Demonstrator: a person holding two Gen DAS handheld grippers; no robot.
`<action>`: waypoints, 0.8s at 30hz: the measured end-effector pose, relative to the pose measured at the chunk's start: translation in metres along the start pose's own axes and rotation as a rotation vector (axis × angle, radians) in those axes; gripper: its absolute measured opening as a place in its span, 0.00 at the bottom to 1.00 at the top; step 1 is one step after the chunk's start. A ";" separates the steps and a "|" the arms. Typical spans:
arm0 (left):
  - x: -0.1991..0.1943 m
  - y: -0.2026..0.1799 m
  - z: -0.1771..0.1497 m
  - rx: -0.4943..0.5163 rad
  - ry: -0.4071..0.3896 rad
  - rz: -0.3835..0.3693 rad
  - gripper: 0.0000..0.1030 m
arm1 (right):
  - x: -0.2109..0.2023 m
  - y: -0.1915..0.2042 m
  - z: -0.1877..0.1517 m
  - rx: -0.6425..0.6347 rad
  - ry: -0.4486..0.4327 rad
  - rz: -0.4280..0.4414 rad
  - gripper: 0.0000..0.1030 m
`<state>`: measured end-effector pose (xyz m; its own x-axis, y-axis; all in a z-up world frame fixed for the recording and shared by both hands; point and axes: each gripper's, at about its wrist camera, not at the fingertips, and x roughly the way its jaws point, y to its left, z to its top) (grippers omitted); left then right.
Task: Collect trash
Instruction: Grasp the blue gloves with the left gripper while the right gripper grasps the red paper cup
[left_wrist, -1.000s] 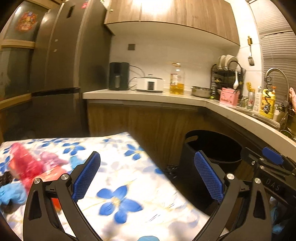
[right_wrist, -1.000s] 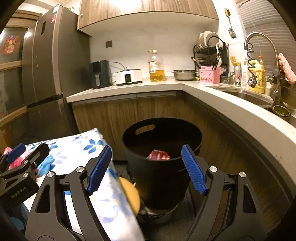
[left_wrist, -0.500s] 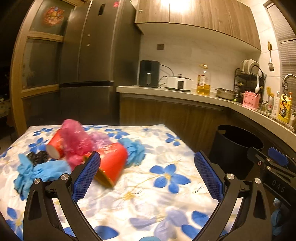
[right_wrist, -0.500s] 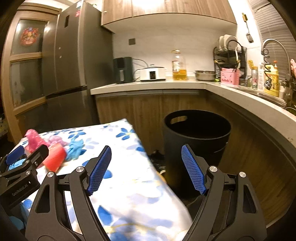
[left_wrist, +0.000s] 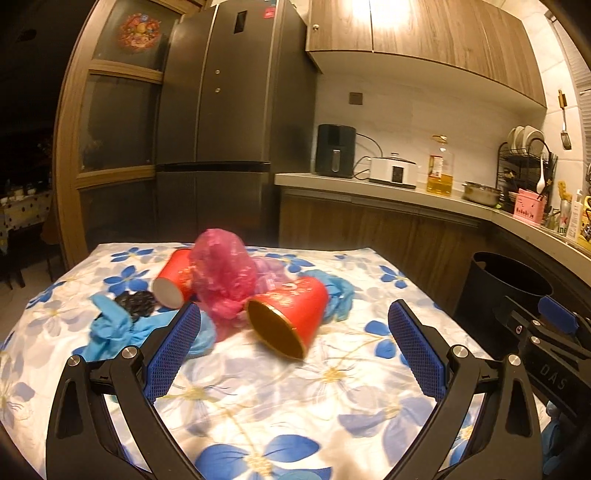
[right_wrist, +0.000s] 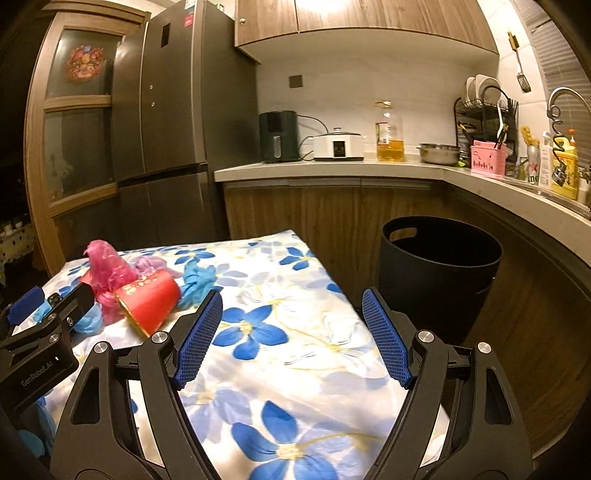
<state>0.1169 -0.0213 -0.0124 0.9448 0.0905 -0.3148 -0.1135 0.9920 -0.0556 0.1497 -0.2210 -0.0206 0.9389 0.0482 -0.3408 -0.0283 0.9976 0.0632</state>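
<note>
Bare tablecloth before trash pile; black bin mouth unobstructed beside table edge.

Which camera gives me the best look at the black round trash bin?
The right wrist view: the black round trash bin shows whole, rim and handle cut-out included, beside the flowered tablecloth. The left wrist view catches only part, at its right edge behind the right gripper.

Both views swung (seemingly) from bin toward trash

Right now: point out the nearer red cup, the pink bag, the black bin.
nearer red cup (left_wrist: 295, 306), left wrist view, on its side wall.
pink bag (left_wrist: 221, 273), left wrist view, on its crumpled middle.
black bin (right_wrist: 439, 273), right wrist view, on its outer wall.
</note>
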 end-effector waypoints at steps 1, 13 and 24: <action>-0.001 0.002 0.000 -0.002 0.000 0.007 0.94 | 0.000 0.002 0.000 0.001 0.000 0.001 0.75; 0.001 0.073 -0.010 -0.001 0.005 0.210 0.94 | 0.014 0.047 -0.011 -0.024 0.034 0.049 0.75; 0.028 0.138 -0.010 -0.124 0.167 0.216 0.72 | 0.024 0.099 -0.018 -0.081 0.036 0.110 0.75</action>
<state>0.1249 0.1172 -0.0385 0.8324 0.2722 -0.4827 -0.3527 0.9320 -0.0828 0.1637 -0.1203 -0.0394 0.9158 0.1577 -0.3695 -0.1594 0.9869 0.0261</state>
